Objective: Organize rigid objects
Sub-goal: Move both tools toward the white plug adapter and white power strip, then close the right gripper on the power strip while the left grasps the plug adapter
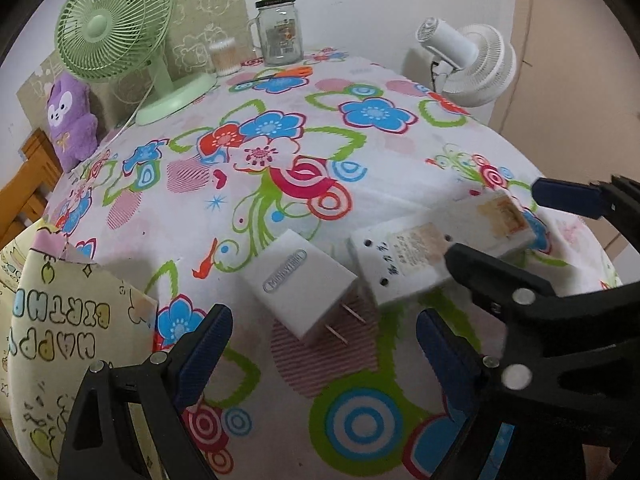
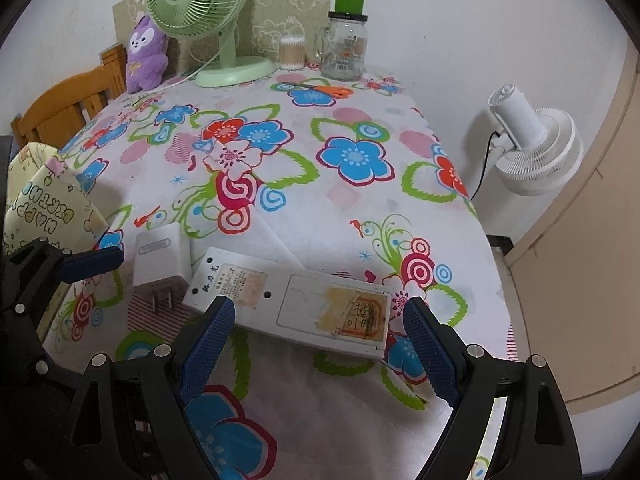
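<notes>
A white plug adapter (image 1: 300, 290) lies on the flowered tablecloth with its two prongs toward me; it also shows in the right wrist view (image 2: 162, 266). Beside it on the right lies a flat white device with taped labels (image 2: 296, 306), also in the left wrist view (image 1: 436, 250). My left gripper (image 1: 320, 360) is open, just in front of the adapter. My right gripper (image 2: 320, 344) is open, its fingers on either side of the flat device's near edge; it also shows in the left wrist view (image 1: 496, 220).
A green desk fan (image 2: 200, 4), purple plush (image 2: 146, 54), cotton swab jar (image 2: 292, 52), glass jar with green lid (image 2: 346, 46) and orange scissors (image 2: 320, 89) stand at the back. A birthday gift bag (image 1: 60, 320) is left. A white fan (image 2: 536, 148) stands beyond the right edge.
</notes>
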`<state>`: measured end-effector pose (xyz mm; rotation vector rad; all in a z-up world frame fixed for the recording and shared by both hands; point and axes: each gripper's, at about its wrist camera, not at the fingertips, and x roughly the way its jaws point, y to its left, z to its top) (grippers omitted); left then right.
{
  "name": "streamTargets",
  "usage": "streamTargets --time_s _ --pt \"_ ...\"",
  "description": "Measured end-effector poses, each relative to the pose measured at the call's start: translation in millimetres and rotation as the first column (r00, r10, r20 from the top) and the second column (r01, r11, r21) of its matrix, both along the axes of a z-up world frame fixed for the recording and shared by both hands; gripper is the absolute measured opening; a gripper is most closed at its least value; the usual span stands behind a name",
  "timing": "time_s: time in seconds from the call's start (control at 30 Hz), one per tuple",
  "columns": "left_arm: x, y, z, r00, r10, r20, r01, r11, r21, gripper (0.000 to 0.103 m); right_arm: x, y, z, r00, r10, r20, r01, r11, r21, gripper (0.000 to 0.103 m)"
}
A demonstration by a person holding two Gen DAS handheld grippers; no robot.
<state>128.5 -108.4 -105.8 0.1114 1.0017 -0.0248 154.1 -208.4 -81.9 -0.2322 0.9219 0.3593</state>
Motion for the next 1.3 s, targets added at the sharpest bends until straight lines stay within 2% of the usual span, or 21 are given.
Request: streamTargets --time_s 0.17,0.47,0.63,0.83,1.07,1.13,1.3 --pt "11 5 -4 0.999 0.032 -0.004 -0.032 0.999 -0.012 0.096 8 -2 -4 1.0 -0.01 -0.019 0.01 1.0 0.016 0.088" --pt "29 11 -3 0.997 0.066 0.035 -0.067 0.998 0.024 0.097 25 -2 -3 1.0 -0.015 -0.022 0.016 0.999 0.046 0.088" --pt "21 14 -3 0.998 0.049 0.029 -0.05 0.998 0.028 0.097 32 4 -8 0.998 0.026 -0.051 -0.023 0.999 0.046 0.088" --pt "9 18 -3 1.0 0.026 0.009 -0.026 1.0 -0.012 0.093 30 18 -10 0.993 0.109 -0.037 -0.108 0.994 0.026 0.088" --pt "7 20 -3 1.0 0.013 0.001 -0.012 0.998 -0.055 0.086 41 19 -26 0.988 0.105 -0.114 -0.096 0.992 0.082 0.087" --pt "8 18 -3 1.0 0.007 0.002 -0.007 0.999 -0.05 0.085 38 21 -24 0.99 0.105 -0.098 -0.098 0.992 0.076 0.075" --pt "11 13 -2 1.0 -0.006 -0.002 0.006 0.999 -0.038 0.085 30 30 -18 0.992 0.11 -0.066 -0.108 0.994 0.035 0.056"
